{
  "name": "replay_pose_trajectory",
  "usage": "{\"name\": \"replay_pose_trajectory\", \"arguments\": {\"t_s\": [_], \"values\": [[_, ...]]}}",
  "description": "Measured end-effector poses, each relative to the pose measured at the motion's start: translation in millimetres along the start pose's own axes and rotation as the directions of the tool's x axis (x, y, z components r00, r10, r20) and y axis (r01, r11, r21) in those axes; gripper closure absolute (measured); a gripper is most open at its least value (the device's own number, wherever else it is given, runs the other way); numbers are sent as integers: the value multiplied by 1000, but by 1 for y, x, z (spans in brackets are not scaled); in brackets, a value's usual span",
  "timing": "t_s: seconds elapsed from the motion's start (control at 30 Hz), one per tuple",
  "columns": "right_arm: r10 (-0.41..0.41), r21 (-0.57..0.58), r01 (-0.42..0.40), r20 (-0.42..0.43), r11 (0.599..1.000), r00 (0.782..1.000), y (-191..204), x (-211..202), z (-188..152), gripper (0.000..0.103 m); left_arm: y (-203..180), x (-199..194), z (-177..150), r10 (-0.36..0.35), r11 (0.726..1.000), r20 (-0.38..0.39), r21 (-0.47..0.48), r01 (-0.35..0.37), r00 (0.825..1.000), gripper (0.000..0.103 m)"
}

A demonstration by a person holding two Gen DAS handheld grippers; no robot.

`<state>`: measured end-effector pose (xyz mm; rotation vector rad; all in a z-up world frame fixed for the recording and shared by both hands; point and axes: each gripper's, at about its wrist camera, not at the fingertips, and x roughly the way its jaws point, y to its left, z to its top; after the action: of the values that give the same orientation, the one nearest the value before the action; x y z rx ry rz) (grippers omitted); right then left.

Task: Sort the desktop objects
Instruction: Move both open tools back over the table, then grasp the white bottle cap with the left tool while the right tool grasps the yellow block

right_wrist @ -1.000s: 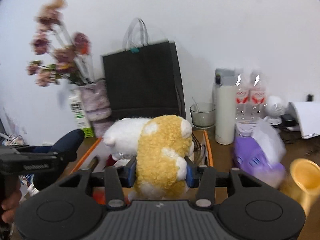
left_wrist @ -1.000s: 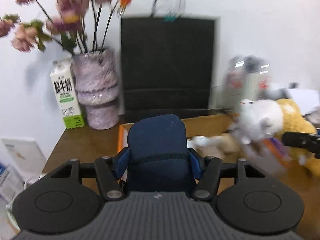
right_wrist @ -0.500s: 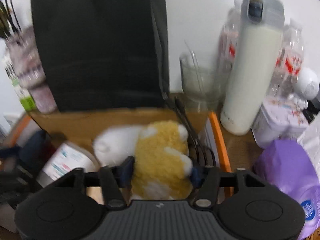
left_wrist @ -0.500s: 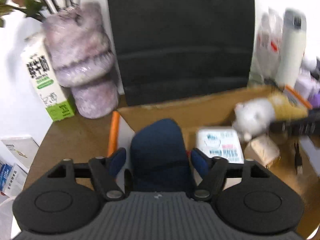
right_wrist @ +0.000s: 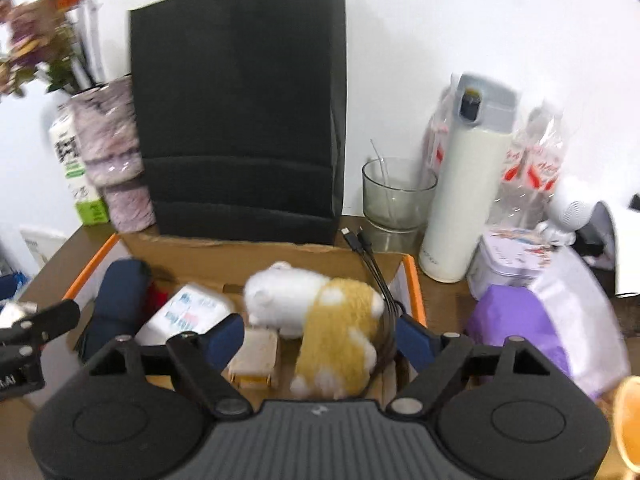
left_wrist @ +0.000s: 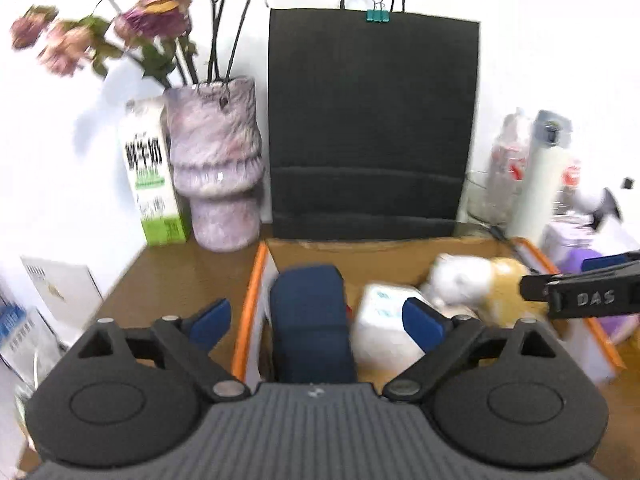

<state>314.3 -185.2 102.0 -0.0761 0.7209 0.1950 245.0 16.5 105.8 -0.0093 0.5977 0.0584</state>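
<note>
At the far left stood a waxy milk carton (left_wrist: 151, 184) with green print, just beside a lumpy, mottled purple vase (left_wrist: 218, 168) bearing dried pink flowers (left_wrist: 132, 20). Behind the middle rose a flat, matte black paper bag (left_wrist: 372, 120), its cord handles pinched by a small teal clip.

In front of the bag sat a shallow cardboard box (left_wrist: 384, 249) with orange edging, on the brown wooden tabletop (left_wrist: 176, 280). Inside it, from left to right, lay a smooth navy pouch (left_wrist: 310, 320) with rounded corners, a soft white tissue pack (left_wrist: 384, 320) with blue print, a small beige block (right_wrist: 256, 354), and a fluffy white-and-tan plush toy (right_wrist: 320, 316) — a black cable (right_wrist: 374, 272) trailed over the box's back right corner beside the toy.

The left claw (left_wrist: 316, 320) stood wide apart, having just been opening; the pouch lay between its blue pads (left_wrist: 210, 316) without their touching it. The right claw (right_wrist: 320, 334) likewise had been opening and stood apart, the plush toy between its pads with a gap on either side.

To the right of the box stood a clear glass tumbler (right_wrist: 396, 196), a tall white cylindrical flask (right_wrist: 466, 196) with a grey lid, crinkly plastic bottles (right_wrist: 536, 164), a round tin (right_wrist: 516, 260), and a glossy purple bag (right_wrist: 532, 320).
</note>
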Motion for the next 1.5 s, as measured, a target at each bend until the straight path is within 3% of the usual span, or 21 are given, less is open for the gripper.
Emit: {"name": "replay_pose_trajectory", "arguments": {"t_s": [0.2, 0.4, 0.6, 0.77, 0.87, 0.93, 1.1, 1.37, 1.5], "values": [[73, 66, -77, 59, 995, 996, 2, -67, -61, 21, 7, -70, -53, -67, 997, 11, -30, 68, 998, 5], [90, 66, -97, 101, 993, 991, 17, -124, -143, 18, 16, -129, -124, -125, 990, 26, -61, 126, 992, 4], [167, 49, -171, 70, 984, 983, 28, -155, -227, 16, 25, -167, -190, -119, 993, 34, -15, 119, 992, 3], [99, -33, -97, 50, 995, 994, 33, -174, -273, 16, 33, -180, -226, -126, 992, -1, -26, 125, 992, 3], [90, -5, -90, 50, 996, 995, 26, -183, -286, 16, 35, -187, -238, -114, 993, 23, -21, 115, 993, 3], [115, 25, -117, 53, 993, 992, 21, -185, -289, 16, 34, -186, -240, -116, 993, 16, -12, 116, 993, 3], [88, 55, -91, 68, 994, 994, 18, -184, -289, 16, 31, -182, -240, -115, 993, 1, -8, 115, 993, 3], [87, 37, -90, 72, 995, 994, 19, -180, -285, 16, 22, -174, -238, -110, 993, -39, 30, 111, 993, 3], [115, 23, -118, 93, 993, 989, 20, -178, -273, 18, 27, -163, -223, -126, 992, -39, 4, 126, 991, 3]]}}
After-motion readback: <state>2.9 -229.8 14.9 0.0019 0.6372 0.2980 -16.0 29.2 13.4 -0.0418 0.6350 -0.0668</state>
